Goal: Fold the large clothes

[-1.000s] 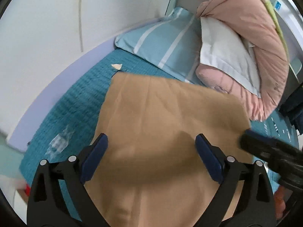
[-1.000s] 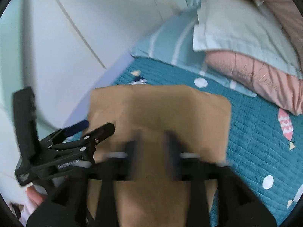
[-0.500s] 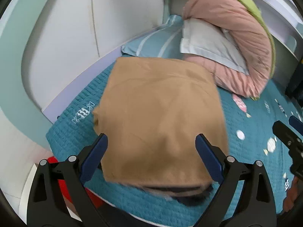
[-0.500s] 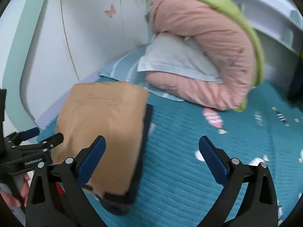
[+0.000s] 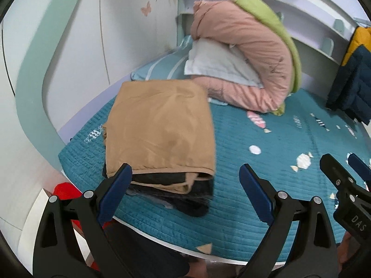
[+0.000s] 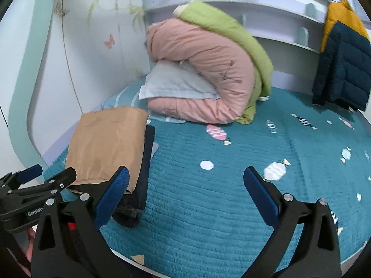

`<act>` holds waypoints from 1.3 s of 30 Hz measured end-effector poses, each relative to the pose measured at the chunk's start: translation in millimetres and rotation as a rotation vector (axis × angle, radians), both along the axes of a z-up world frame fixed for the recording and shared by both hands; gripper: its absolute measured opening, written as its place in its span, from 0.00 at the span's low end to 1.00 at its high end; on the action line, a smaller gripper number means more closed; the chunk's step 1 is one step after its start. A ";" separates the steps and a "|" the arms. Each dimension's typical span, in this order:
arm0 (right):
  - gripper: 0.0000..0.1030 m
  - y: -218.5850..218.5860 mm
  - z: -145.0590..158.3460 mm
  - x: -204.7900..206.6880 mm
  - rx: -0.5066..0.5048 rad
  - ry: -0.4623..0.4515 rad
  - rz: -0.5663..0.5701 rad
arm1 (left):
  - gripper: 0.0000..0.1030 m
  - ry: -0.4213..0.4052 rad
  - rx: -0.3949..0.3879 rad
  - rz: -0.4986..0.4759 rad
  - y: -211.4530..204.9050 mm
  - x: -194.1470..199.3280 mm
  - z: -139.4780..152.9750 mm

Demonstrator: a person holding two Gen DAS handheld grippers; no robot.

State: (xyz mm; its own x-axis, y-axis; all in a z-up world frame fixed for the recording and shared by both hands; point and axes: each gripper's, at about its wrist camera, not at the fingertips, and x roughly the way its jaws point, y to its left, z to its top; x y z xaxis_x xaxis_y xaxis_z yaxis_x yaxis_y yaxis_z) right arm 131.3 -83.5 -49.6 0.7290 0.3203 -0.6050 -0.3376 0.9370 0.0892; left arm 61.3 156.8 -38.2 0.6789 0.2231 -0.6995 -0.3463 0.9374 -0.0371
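A tan garment (image 5: pixel 160 127) lies folded into a rectangle on the teal bedspread (image 5: pixel 266 197), at the bed's left front corner, with a dark lining showing under its near edge. It also shows in the right wrist view (image 6: pixel 109 148). My left gripper (image 5: pixel 185 185) is open and empty, held back above the garment's near edge. My right gripper (image 6: pixel 185 185) is open and empty over bare bedspread (image 6: pixel 220 197) to the garment's right. The left gripper shows in the right wrist view (image 6: pixel 44 180) and the right gripper shows in the left wrist view (image 5: pixel 345 176).
A rolled pink and green duvet (image 5: pixel 250 53) and a pale pillow (image 5: pixel 218 64) lie at the head of the bed. A navy and yellow jacket (image 6: pixel 340 58) hangs on the shelf at the right. Wall panels stand along the left. The bed's front edge (image 5: pixel 174 247) is close below.
Both grippers have let go of the tan garment and pulled back and up. The garment now lies folded on the bed. The right gripper has swung to the right.
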 end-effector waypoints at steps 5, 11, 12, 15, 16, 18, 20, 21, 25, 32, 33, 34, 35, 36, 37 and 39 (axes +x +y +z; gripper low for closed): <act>0.93 -14.5 2.1 -16.9 0.000 -0.005 -0.013 | 0.90 -0.029 0.007 -0.043 -28.8 -15.7 17.8; 0.93 -39.6 10.1 -33.5 0.059 -0.016 -0.046 | 0.91 -0.048 0.028 -0.057 -52.2 -35.0 32.1; 0.93 -43.2 12.8 -36.4 0.066 -0.024 -0.052 | 0.91 -0.045 0.025 -0.060 -55.3 -37.4 33.2; 0.93 -51.8 19.6 -46.1 0.081 -0.055 -0.063 | 0.91 -0.067 0.049 -0.066 -63.9 -47.1 36.9; 0.93 -54.9 21.7 -51.1 0.090 -0.065 -0.062 | 0.91 -0.068 0.067 -0.065 -67.6 -49.9 37.5; 0.93 -60.3 24.4 -60.0 0.101 -0.081 -0.066 | 0.91 -0.059 0.076 -0.069 -72.6 -54.3 36.9; 0.93 -64.5 25.2 -67.8 0.098 -0.101 -0.076 | 0.91 -0.044 0.058 -0.070 -75.8 -59.6 35.7; 0.93 -66.2 25.8 -73.3 0.094 -0.114 -0.080 | 0.91 -0.044 0.053 -0.072 -76.0 -61.9 35.7; 0.93 -71.4 24.2 -85.9 0.088 -0.135 -0.094 | 0.91 -0.042 0.071 -0.086 -82.2 -71.0 35.3; 0.93 -77.0 25.2 -99.7 0.113 -0.155 -0.114 | 0.91 -0.058 0.110 -0.093 -89.9 -84.0 33.6; 0.93 -76.4 25.4 -101.0 0.114 -0.156 -0.109 | 0.93 -0.058 0.116 -0.109 -93.0 -85.1 32.6; 0.93 -74.9 25.6 -102.3 0.115 -0.159 -0.104 | 0.93 -0.056 0.118 -0.120 -95.6 -85.4 31.9; 0.93 -74.0 25.7 -103.8 0.116 -0.164 -0.101 | 0.93 -0.055 0.122 -0.130 -98.7 -86.5 31.1; 0.93 -73.2 25.6 -105.7 0.117 -0.171 -0.097 | 0.93 -0.056 0.130 -0.136 -101.7 -87.3 30.5; 0.93 -72.8 25.5 -106.9 0.116 -0.174 -0.096 | 0.93 -0.056 0.138 -0.139 -104.0 -87.8 30.0; 0.93 -73.1 25.2 -108.7 0.108 -0.174 -0.101 | 0.93 -0.058 0.155 -0.144 -108.1 -90.3 29.0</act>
